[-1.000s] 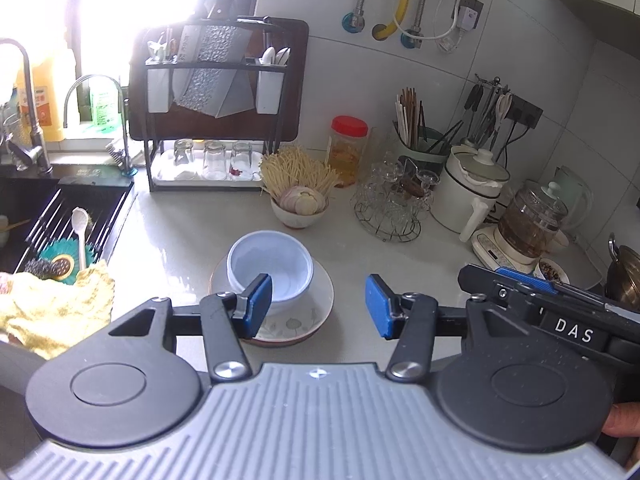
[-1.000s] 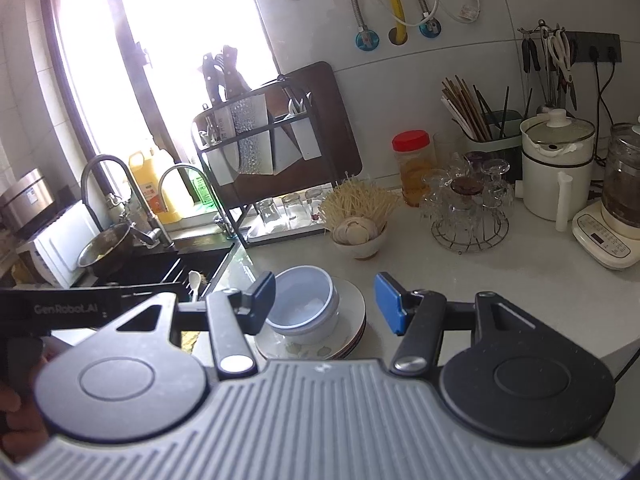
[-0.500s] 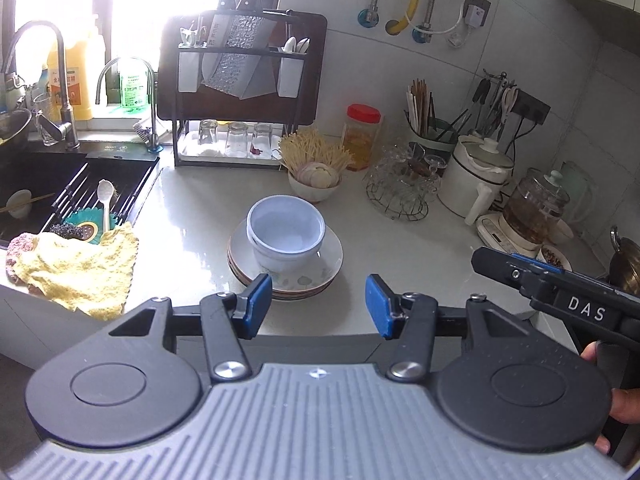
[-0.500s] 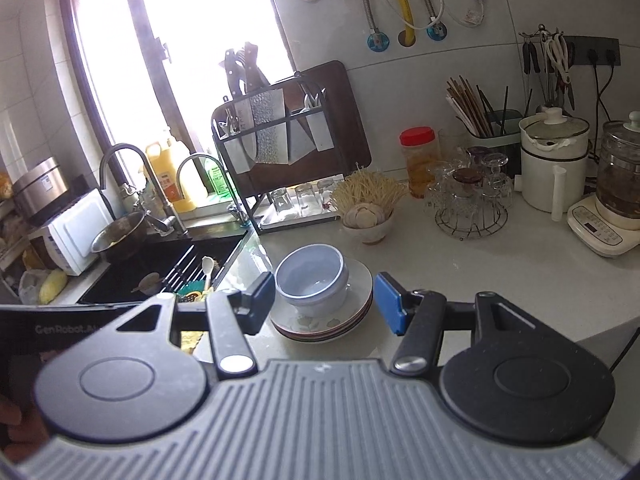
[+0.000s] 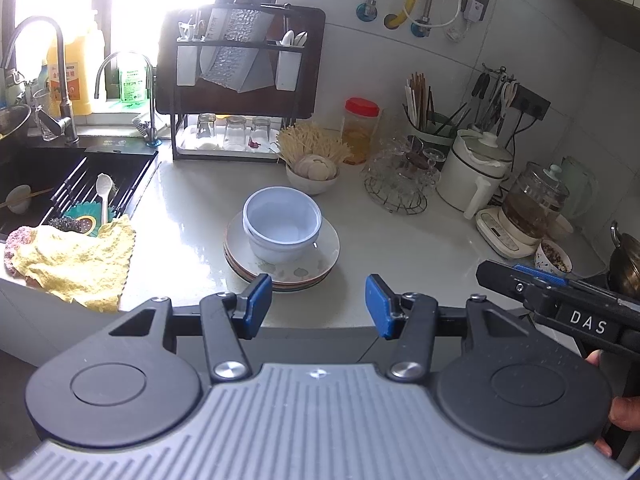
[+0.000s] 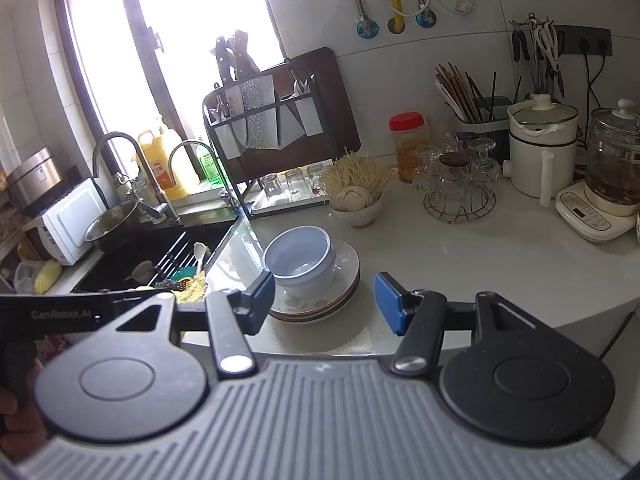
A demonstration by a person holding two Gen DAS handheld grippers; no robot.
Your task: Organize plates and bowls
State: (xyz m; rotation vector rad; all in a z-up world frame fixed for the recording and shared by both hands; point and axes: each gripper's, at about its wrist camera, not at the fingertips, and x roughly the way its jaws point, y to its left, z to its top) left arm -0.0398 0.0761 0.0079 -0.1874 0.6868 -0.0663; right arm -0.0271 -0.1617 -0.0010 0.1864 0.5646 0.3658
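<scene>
The white countertop (image 5: 400, 240) carries a stack of plates (image 5: 282, 266), pale with faint leaf prints on the top one and coloured rims showing at the edge of the pile. On the stack sit 2 nested white bowls (image 5: 282, 224), upright and a little off centre toward the sink side. The stack lies in front of the black dish rack (image 5: 240, 92), near the counter's front edge, and just in front of a small bowl (image 5: 312, 180) that holds a brush of pale bristles.

The left gripper (image 5: 318, 306) hovers at the counter edge just in front of the stack, its blue pads (image 5: 258, 300) spread wide and holding nothing. The right gripper (image 6: 325, 298) hangs likewise before the stack (image 6: 320, 296), jaws parted and empty.

The left wrist view alone shows the yellow cloth (image 5: 76, 264) draped at the sink edge left of the stack, and the other gripper's black body marked DAS. The right wrist view alone shows the window (image 6: 180, 40) behind the rack and a white appliance (image 6: 68, 220) beyond the sink (image 6: 160, 248).
</scene>
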